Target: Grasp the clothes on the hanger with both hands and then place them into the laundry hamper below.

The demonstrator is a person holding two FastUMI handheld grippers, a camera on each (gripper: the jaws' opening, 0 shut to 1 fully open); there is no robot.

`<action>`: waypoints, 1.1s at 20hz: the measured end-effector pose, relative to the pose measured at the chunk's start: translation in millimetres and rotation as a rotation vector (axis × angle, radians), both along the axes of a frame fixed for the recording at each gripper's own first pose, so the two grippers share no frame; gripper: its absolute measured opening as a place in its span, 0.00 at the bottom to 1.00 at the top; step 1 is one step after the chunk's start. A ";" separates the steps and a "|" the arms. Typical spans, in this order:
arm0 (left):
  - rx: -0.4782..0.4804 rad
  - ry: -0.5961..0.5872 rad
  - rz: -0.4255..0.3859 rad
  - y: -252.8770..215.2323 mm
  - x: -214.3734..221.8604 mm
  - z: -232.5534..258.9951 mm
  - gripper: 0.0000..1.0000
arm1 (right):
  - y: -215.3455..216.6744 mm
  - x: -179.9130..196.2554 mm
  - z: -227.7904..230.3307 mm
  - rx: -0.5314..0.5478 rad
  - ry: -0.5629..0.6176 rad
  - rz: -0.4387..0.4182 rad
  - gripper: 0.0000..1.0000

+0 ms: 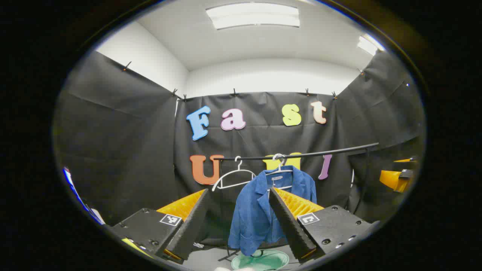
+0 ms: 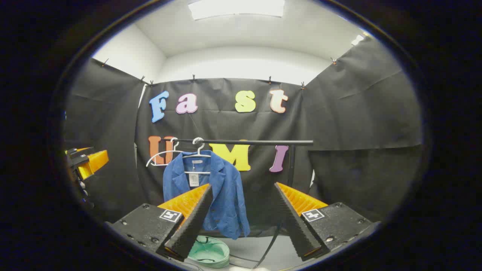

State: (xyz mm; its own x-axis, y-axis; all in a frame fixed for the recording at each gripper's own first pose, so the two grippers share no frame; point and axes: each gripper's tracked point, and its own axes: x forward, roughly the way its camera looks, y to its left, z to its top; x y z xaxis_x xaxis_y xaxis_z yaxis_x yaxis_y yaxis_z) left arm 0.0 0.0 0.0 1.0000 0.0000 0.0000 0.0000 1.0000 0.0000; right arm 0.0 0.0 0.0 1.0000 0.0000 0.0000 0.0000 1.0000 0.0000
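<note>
Nothing done yet: blue jacket [image 2: 222, 192] hangs centre frame, hamper [image 2: 209, 251] apparently empty below, both grippers [image 1: 239, 222] [image 2: 241, 218] spread wide

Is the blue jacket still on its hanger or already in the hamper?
On the hanger. The blue jacket hangs from a white hanger on the rail, above the green hamper. Both claws are open, short of it.

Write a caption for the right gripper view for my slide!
Open tongs face a blue jacket hanging above the green hamper.
</note>
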 end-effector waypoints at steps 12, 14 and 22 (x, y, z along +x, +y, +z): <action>-0.009 0.063 -0.006 -2.1 4.7 -24.4 0.99 | 14.5 12.2 -18.4 -0.048 0.046 0.036 0.99; -0.021 0.072 -0.017 -10.9 12.2 -28.5 0.99 | 12.4 22.4 -24.1 -0.047 0.061 0.034 0.99; -0.029 0.109 -0.017 -47.4 72.9 -62.7 0.99 | 27.8 107.3 -65.6 -0.059 0.131 0.128 0.95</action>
State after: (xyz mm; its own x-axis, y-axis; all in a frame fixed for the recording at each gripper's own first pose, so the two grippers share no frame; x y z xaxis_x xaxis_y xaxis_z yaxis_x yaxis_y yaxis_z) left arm 72.9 -47.4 -62.7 0.9939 -0.0183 -0.1086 0.0152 0.9994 -0.0296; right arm 107.3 27.8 -65.6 0.9832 0.1238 -0.1343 -0.1316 0.9900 -0.0505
